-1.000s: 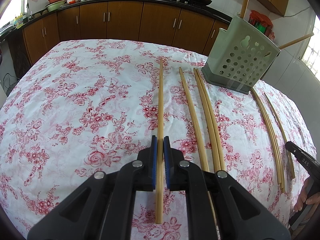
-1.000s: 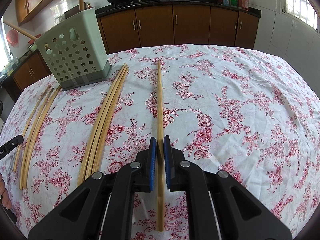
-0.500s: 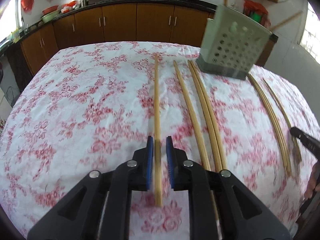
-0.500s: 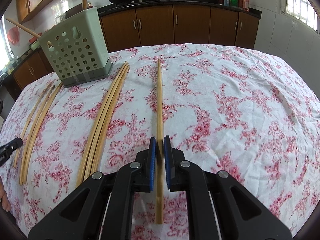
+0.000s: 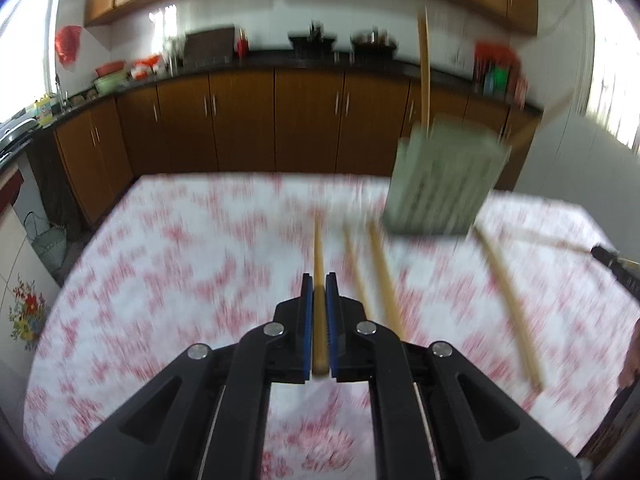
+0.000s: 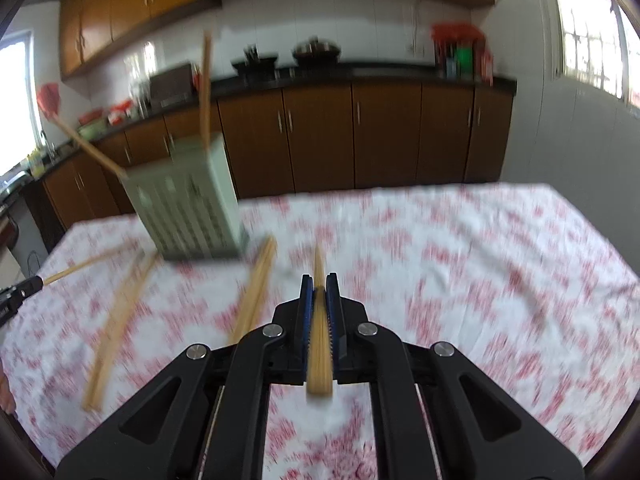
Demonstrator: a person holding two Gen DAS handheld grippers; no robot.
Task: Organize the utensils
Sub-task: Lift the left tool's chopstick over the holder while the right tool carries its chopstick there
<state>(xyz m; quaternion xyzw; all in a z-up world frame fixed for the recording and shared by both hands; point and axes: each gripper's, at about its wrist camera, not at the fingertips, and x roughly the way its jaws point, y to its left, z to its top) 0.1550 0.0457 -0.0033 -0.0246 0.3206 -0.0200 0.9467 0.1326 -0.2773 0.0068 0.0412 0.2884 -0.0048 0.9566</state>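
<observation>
A kitchen with brown cabinets lies behind a counter [image 5: 160, 264] draped in a red-flowered cloth, everything streaked with blur. The left claw [image 5: 319, 296] is pinched tight on one chopstick [image 5: 318, 248], which runs forward from its blue pads. The right claw [image 6: 319, 296] is likewise clamped on a chopstick [image 6: 319, 264]. Loose chopsticks [image 5: 380, 264] lie just right of the left claw; beyond them stands the green perforated utensil holder [image 5: 440, 184], with sticks poking out.

No legible text, label or number anywhere; frames blurred.
</observation>
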